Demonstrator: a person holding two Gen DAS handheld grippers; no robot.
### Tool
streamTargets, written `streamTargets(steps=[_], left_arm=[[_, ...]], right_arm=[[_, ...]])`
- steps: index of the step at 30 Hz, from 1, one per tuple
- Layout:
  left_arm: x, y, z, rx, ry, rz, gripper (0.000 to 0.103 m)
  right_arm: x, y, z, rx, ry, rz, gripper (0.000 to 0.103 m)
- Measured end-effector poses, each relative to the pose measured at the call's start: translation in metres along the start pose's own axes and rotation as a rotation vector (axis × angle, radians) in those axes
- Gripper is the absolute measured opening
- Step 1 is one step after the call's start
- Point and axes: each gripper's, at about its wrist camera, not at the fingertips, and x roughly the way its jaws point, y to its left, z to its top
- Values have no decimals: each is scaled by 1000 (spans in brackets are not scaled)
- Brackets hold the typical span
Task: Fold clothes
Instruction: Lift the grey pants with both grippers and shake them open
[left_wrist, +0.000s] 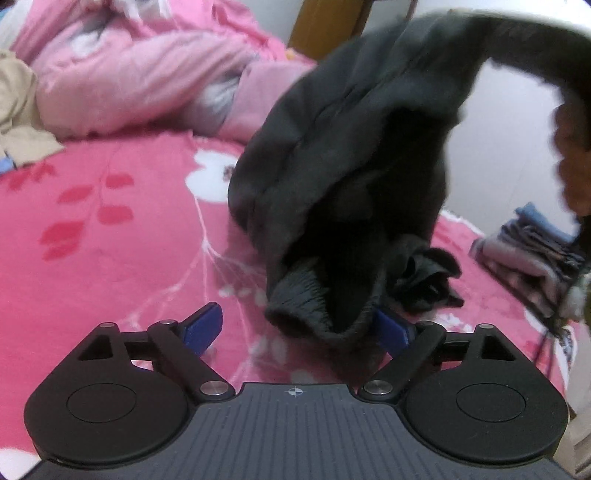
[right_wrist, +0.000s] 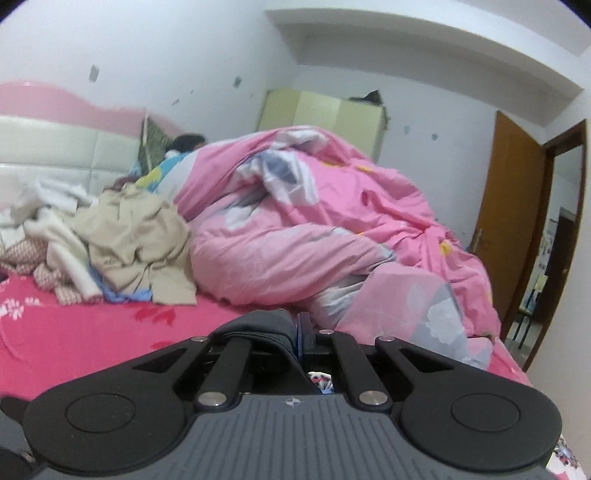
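Where blur allows, dark grey garment (left_wrist: 343, 155) hanging bunched, ribbed cuff (left_wrist: 299, 299) lowest

A pink quilt (right_wrist: 314, 229) lies heaped on the floral red bedsheet (left_wrist: 110, 240), a wooden door (right_wrist: 513, 225) seemingly ajar behind.

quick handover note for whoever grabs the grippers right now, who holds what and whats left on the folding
Left gripper: jaws wide open, the ribbed cuff of the dark garment hangs between the blue fingers, not pinched.
Right gripper: shut on a fold of that dark fabric, holding the garment up above the pink bedsheet.
Done: a folded stack sits at the bed's right edge.
Left: fold the dark garment, which is not yet laid flat; then the unfolded pile beside the pink duvet.
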Motion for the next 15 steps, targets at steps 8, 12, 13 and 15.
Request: streamTargets(steps=[8,12,13,15], left_arm=[[12,-25,2,34,-11,-13,16],[-15,-20,9,18,-106,30,10],[-28,-17,13,14,-144,47,9],[-56,-12,21,2,-222,75,9]], right_arm=[[-31,-27,6,57,-57,-49,4],[-47,-37,11,70,-76,-100,4],[-54,-40,14,74,-85,-112,4],[-68,-44,19,83,-110,-136,4]])
